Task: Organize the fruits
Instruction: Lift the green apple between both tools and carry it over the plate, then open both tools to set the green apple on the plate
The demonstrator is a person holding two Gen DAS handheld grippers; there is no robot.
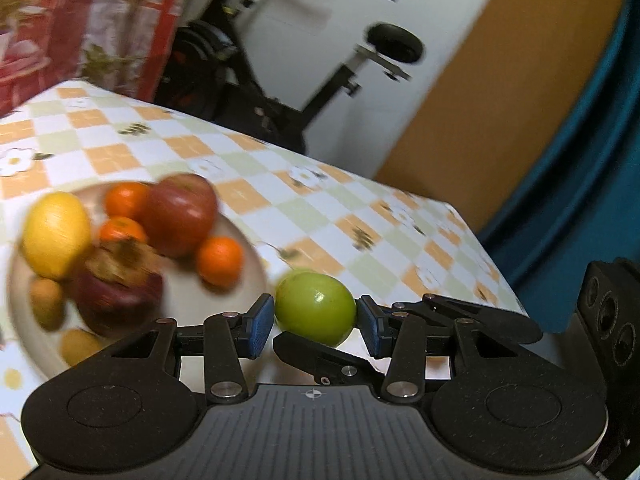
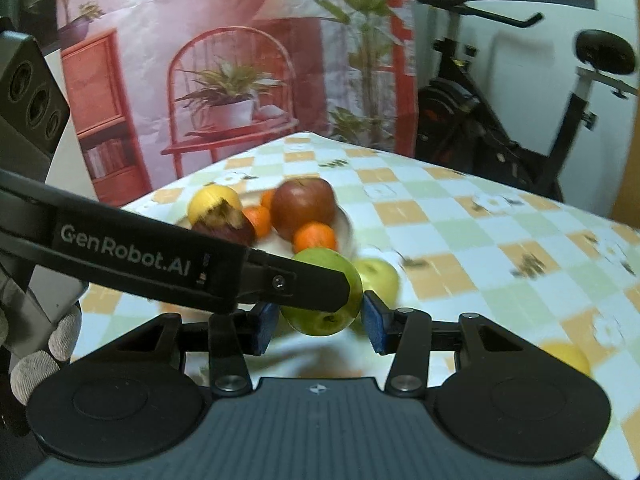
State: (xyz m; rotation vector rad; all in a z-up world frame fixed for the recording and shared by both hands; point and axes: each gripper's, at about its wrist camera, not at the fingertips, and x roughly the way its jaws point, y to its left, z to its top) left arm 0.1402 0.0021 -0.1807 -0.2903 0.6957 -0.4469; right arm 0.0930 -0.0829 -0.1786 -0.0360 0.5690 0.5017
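A white plate [image 1: 244, 280] holds a lemon [image 1: 56, 234], two red apples [image 1: 182, 214], several oranges [image 1: 219, 262] and small brown fruits. In the left wrist view my left gripper [image 1: 316, 322] is shut on a green apple [image 1: 315, 307], just right of the plate. In the right wrist view my right gripper [image 2: 318, 322] is also shut on the green apple [image 2: 326, 312]; the left gripper's finger [image 2: 316, 286] crosses in front of it. A second pale green fruit [image 2: 378, 280] lies just behind. The plate [image 2: 344, 220] is beyond.
The table has a checked orange, green and white cloth [image 2: 480, 240]. A yellow fruit [image 2: 570, 356] lies at the right, near the gripper. An exercise bike [image 2: 500, 132] stands behind the table's far edge. A printed backdrop [image 2: 224, 80] hangs at the back.
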